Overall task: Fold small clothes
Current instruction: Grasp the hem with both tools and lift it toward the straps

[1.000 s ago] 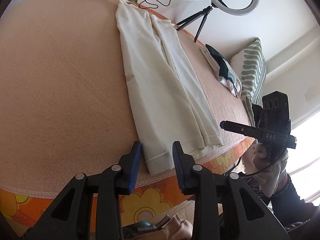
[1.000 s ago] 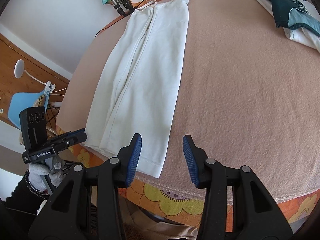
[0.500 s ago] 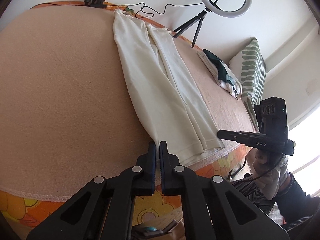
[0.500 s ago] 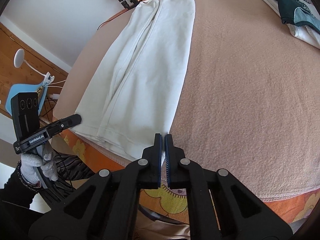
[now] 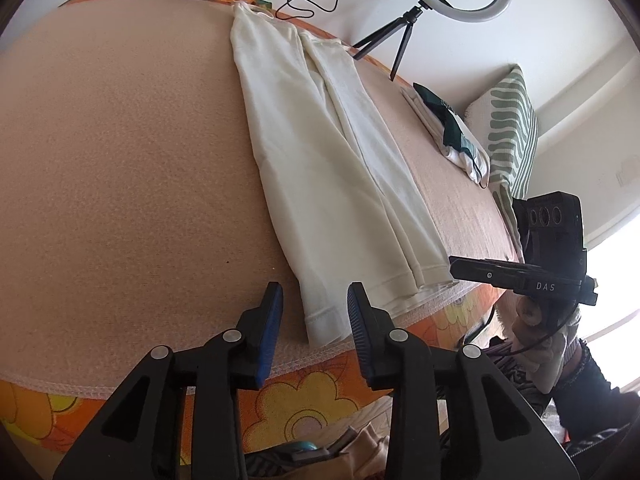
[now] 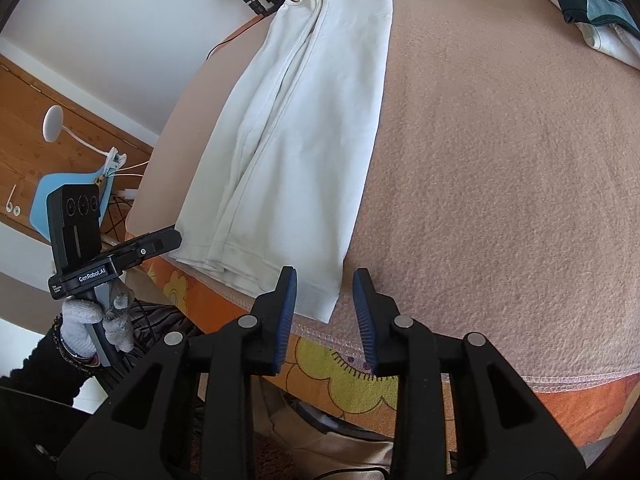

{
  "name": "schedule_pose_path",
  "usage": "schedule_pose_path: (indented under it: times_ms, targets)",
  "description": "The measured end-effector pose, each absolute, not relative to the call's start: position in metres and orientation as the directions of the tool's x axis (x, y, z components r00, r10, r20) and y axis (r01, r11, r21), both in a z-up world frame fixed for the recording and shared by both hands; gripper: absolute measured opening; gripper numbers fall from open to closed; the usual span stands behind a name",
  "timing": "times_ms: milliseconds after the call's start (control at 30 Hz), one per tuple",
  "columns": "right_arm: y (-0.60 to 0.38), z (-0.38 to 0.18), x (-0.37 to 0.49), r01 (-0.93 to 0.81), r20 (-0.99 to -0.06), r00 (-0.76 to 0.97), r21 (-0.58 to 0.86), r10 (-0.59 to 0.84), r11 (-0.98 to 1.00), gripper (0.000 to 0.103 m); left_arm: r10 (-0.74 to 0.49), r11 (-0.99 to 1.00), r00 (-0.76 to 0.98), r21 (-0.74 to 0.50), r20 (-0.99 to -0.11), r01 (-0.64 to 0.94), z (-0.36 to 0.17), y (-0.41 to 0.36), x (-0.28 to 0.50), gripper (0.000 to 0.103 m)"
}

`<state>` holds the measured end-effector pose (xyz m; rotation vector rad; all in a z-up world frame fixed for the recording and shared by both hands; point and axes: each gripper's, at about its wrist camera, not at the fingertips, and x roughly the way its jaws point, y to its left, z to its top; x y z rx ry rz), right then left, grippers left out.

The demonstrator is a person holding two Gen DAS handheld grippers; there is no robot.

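Both the left gripper [image 5: 315, 305] and right gripper [image 6: 325, 291] are opening again after a brief snap shut. Nothing is pinched (the white garment's [image 5: 340, 176] hem corners lie between the spread jaws), so folding has yet to begin.

Left gripper [image 5: 315, 307] and right gripper [image 6: 325, 294] jaws, clamped half a second ago, are reopening at lower centre, each framing a white garment [image 5: 340, 168] hem corner.
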<state>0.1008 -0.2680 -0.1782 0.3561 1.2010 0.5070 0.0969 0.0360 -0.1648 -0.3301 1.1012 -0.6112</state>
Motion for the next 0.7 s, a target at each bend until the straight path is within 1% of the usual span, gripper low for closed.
schedule_pose_path:
  times_ms: [67,100,133,167,200,300,500,700]
  targets:
    - [-0.266,-0.179,0.101,-0.195,-0.787,0.27,0.52,0.555,0.832,0.031,-0.615,0.787,0.313,-0.534,-0.724,0.309,-0.165,0.034,0.096,0.028]
    - [-0.265,-0.179,0.101,-0.201,-0.783,0.268,0.524,0.561,0.828,0.03,-0.618,0.784,0.306,-0.536,-0.724,0.314,-0.166,0.032,0.096,0.023]
    - [-0.263,-0.18,0.101,-0.205,-0.781,0.265,0.527,0.565,0.825,0.024,-0.624,0.778,0.292,-0.542,-0.725,0.316,-0.169,0.031,0.097,0.01]
    - [-0.262,-0.182,0.101,-0.208,-0.782,0.263,0.526,0.565,0.824,0.02,-0.63,0.774,0.29,-0.55,-0.721,0.315,-0.171,0.031,0.097,0.008]
    - [-0.262,-0.182,0.1,-0.206,-0.785,0.266,0.52,0.559,0.829,0.011,-0.634,0.771,0.293,-0.554,-0.716,0.314,-0.171,0.031,0.097,0.007]
    - [-0.265,-0.186,0.102,-0.184,-0.762,0.26,0.564,0.593,0.805,0.008,-0.661,0.75,0.286,-0.592,-0.694,0.297,-0.169,0.034,0.098,0.005]
    - [-0.281,-0.193,0.105,-0.098,-0.685,0.255,0.684,0.683,0.723,0.006,-0.699,0.715,0.292,-0.638,-0.653,0.285,-0.161,0.038,0.097,0.004]
    - [-0.282,-0.179,0.108,-0.114,-0.649,0.289,0.707,0.704,0.698,0.006,-0.714,0.7,0.303,-0.651,-0.631,0.294,-0.148,0.037,0.1,0.004]
